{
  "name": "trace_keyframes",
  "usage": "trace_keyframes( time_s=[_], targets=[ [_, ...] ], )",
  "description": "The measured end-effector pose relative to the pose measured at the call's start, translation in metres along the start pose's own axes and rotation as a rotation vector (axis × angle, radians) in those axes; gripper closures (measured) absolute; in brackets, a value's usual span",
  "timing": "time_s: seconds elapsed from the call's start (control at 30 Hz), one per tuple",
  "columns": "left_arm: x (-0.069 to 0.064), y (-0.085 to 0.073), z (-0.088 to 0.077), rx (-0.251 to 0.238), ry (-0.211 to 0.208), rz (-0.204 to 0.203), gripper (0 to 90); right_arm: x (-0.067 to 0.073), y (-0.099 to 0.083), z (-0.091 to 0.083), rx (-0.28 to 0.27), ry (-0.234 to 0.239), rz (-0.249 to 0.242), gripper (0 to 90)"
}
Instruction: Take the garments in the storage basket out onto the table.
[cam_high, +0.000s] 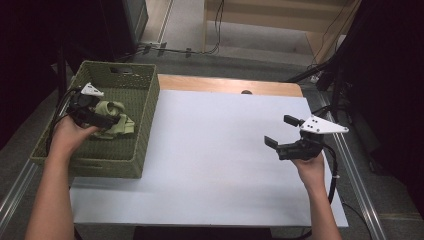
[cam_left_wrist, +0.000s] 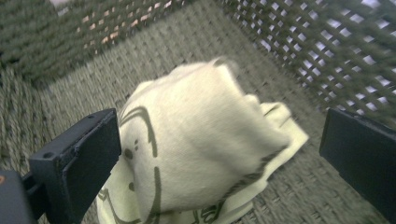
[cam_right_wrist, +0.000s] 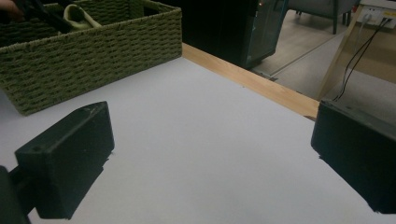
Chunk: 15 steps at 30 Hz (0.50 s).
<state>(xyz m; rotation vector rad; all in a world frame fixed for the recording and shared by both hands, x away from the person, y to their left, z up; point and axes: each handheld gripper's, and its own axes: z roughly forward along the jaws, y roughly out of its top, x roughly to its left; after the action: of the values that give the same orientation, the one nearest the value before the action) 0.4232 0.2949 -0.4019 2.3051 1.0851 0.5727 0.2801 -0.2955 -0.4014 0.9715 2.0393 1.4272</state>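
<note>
A green woven basket (cam_high: 148, 118) stands at the table's left. A pale yellow-green cloth bundle with dark printed lines (cam_high: 116, 121) lies on its floor. My left gripper (cam_high: 102, 114) reaches into the basket, open. In the left gripper view its jaws stand wide on either side of the cloth (cam_left_wrist: 201, 140), and the left fingertip (cam_left_wrist: 88, 154) is right at the cloth's edge. My right gripper (cam_high: 280, 131) hovers open over the white table sheet (cam_high: 215, 150) at the right, with nothing between its jaws. The right gripper view looks past its open jaws to the basket (cam_right_wrist: 93, 51).
A wooden strip (cam_high: 225, 84) runs along the table's far edge. Beyond it are floor cables (cam_high: 175, 50) and a dark cabinet (cam_high: 125, 20). A metal rail (cam_high: 352, 170) borders the table's right side.
</note>
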Motion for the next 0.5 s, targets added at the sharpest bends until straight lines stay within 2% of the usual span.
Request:
trace_keyframes(
  time_s=[0.23, 0.4, 0.5],
  targets=[
    [0.003, 0.0, 0.008, 0.024, -0.001, -0.016, 0.0, 0.0, 0.0, 0.001, 0.005, -0.005, -0.006, 0.0],
    [0.006, -0.002, 0.018, 0.065, -0.007, -0.02, 0.0, 0.001, 0.0, 0.001, 0.012, -0.009, -0.013, 0.0],
    [0.006, -0.002, 0.021, 0.079, 0.012, -0.027, 7.5, 0.001, 0.0, 0.001, 0.014, -0.01, -0.014, 0.0]
  ],
)
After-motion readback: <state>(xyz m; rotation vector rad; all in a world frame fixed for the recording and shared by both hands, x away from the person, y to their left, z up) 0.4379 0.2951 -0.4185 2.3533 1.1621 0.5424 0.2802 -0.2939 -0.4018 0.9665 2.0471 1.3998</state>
